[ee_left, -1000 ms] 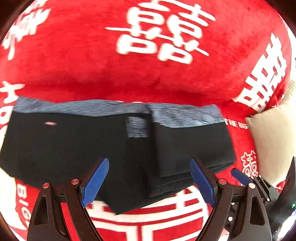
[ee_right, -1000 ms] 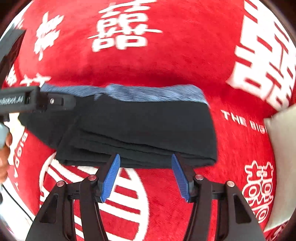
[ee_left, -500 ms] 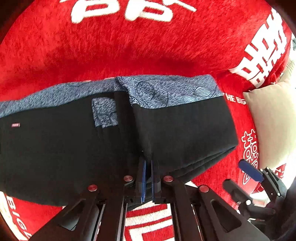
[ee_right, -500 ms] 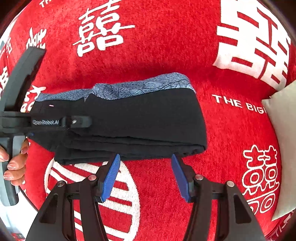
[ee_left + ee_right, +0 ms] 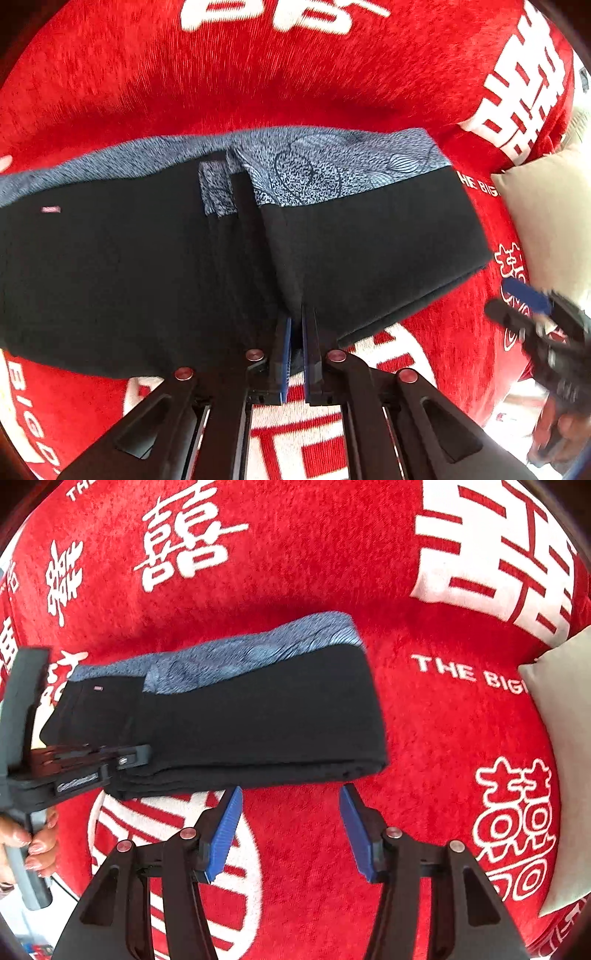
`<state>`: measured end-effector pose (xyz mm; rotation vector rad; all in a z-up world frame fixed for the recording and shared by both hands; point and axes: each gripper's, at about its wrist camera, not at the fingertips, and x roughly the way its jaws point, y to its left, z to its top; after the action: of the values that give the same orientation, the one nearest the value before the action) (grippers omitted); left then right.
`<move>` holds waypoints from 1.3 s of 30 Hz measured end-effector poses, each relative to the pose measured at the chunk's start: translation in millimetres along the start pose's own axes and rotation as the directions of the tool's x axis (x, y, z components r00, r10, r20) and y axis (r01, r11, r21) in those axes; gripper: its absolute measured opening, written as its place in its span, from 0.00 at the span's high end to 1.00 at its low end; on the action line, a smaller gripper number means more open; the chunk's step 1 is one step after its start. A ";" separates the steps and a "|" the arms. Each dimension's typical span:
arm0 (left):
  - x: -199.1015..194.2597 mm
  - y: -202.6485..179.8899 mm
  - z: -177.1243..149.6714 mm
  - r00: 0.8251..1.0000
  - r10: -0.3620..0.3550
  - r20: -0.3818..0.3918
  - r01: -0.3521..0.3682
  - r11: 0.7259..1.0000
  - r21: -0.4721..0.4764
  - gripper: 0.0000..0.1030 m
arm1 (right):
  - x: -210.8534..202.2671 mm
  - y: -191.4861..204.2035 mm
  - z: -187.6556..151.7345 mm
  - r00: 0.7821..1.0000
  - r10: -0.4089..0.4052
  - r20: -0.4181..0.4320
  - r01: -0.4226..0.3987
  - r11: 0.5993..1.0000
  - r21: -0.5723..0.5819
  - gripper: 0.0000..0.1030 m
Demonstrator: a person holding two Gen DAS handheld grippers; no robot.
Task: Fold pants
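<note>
From the left wrist, a red blanket with white characters lay under everything and a pale cushion sat at the right edge; the pants, black with a blue patterned waistband, lay folded on the blanket, and the left gripper had its jaws nearly together on the near edge of the cloth. From the right wrist, the same pants lay left of centre, layers stacked at the near edge, and the right gripper hung just before them, jaws wide, holding nothing.

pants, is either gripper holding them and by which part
The left gripper is shut on the pants at their near folded edge; the right gripper is open, holding nothing.
</note>
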<state>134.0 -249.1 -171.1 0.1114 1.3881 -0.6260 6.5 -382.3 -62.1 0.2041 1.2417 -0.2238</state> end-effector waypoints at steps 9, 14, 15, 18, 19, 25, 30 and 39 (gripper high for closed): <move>-46.8 0.4 18.2 0.990 0.099 0.099 -0.096 0.995 -0.040 0.45 | 19.6 -44.4 65.0 0.997 0.073 0.006 -0.073 0.988 0.137 0.67; -26.1 -18.6 44.6 0.988 0.104 0.111 -0.104 0.995 -0.010 0.45 | 49.0 -39.7 110.8 0.999 0.046 -0.007 -0.045 0.995 0.091 0.68; -19.4 -18.8 46.4 0.989 0.108 0.103 -0.107 0.994 -0.014 0.45 | 54.6 -35.9 119.1 0.999 0.042 -0.011 -0.041 0.997 0.070 0.68; 4.6 -16.8 47.6 0.985 0.157 0.066 -0.156 0.988 -0.019 0.45 | 80.8 -24.8 140.2 0.999 0.030 -0.045 -0.030 1.000 0.005 0.68; 13.1 -13.7 46.6 0.984 0.172 0.047 -0.171 0.985 -0.027 0.45 | 92.3 -22.0 143.2 0.997 0.007 -0.073 -0.009 1.000 -0.025 0.68; 29.3 5.4 45.5 0.986 0.166 0.008 -0.164 0.983 -0.086 0.40 | 118.6 -34.0 138.7 0.989 -0.112 -0.100 0.101 0.989 -0.104 0.69; 27.5 6.6 47.1 0.983 0.185 0.000 -0.184 0.978 -0.095 0.40 | 120.0 -69.7 141.8 0.988 -0.015 -0.156 0.033 0.993 0.117 0.43; 10.5 6.6 45.0 0.968 0.251 -0.022 -0.251 0.956 -0.149 0.40 | 54.1 -43.6 109.0 0.996 -0.032 -0.080 0.032 0.999 -0.006 0.24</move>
<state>177.2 -266.5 -173.6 0.1651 1.3919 -0.3079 110.2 -457.1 -81.0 0.1908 1.3253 -0.2424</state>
